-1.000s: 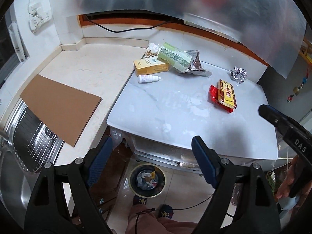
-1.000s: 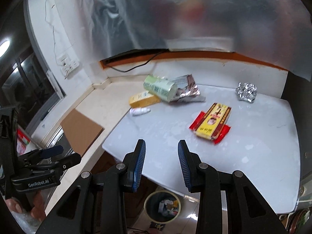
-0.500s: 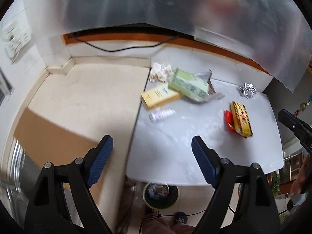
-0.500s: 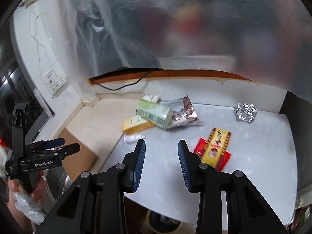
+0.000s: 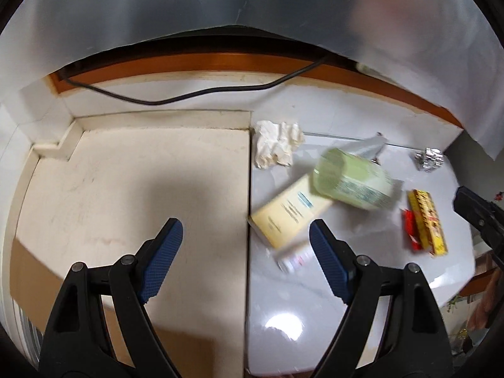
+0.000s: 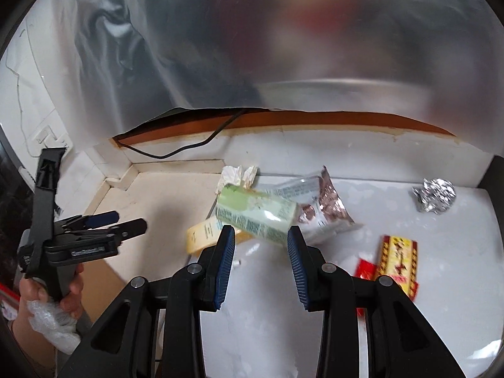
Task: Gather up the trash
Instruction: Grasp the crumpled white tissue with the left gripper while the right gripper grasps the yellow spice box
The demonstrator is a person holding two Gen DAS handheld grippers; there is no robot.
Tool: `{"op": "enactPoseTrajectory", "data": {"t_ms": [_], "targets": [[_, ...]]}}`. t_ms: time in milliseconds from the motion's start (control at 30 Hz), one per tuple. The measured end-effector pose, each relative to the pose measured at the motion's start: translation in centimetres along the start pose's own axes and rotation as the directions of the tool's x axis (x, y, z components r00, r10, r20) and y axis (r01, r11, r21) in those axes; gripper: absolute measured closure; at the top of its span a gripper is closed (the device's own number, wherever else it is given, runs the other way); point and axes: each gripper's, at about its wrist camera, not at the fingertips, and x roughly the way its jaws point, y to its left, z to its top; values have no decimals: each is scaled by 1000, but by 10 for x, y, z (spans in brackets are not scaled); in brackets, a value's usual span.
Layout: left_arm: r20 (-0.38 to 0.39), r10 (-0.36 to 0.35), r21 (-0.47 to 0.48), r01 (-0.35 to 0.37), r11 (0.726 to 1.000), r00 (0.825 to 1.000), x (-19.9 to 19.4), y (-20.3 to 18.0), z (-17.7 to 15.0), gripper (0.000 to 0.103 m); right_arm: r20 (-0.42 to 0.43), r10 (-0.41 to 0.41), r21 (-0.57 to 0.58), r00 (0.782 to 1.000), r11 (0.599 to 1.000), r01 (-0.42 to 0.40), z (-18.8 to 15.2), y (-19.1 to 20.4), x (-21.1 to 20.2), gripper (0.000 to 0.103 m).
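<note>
Trash lies scattered over the far half of the white table [image 6: 393, 330], none of it yet lifted, so by my judgement the collecting has barely begun and every piece remains to be picked up. At the far left edge sits a crumpled tissue [image 5: 277, 146]; near it a pale green carton [image 6: 256, 217] lies on its side, overlapping a yellow box [image 5: 288, 215] and a silvery wrapper [image 6: 318, 208]. The carton's long axis runs left to right with a slight tilt, its left end a little farther away. The yellow box runs diagonally, its near end toward the seam with the beige counter [image 5: 132, 189]. A small white bottle [image 5: 296, 258], blurred, lies just nearer than the box. Well to the right are a red and yellow packet [image 6: 397, 260], long axis running near to far, and a foil ball [image 6: 434, 195] at the far right. The left gripper [image 5: 245, 249] stands wide and empty above the seam; the right gripper [image 6: 261, 252] is parted moderately, empty, aimed at the carton.
</note>
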Motion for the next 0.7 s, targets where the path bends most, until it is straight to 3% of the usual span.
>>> {"op": "enactPoseTrajectory", "data": {"t_ms": [233, 400, 700], "targets": [[15, 14, 27, -15, 1000, 1000, 71, -2, 38, 23, -9, -28, 73, 1000, 997, 29, 19, -10, 50, 68], [-32, -48, -2, 48, 999, 998, 126, -3, 59, 23, -5, -61, 144, 998, 988, 61, 25, -34, 81, 68], [-90, -121, -51, 117, 992, 989, 197, -12, 66, 23, -14, -95, 266, 995, 959, 96, 18, -82, 113, 68]]}}
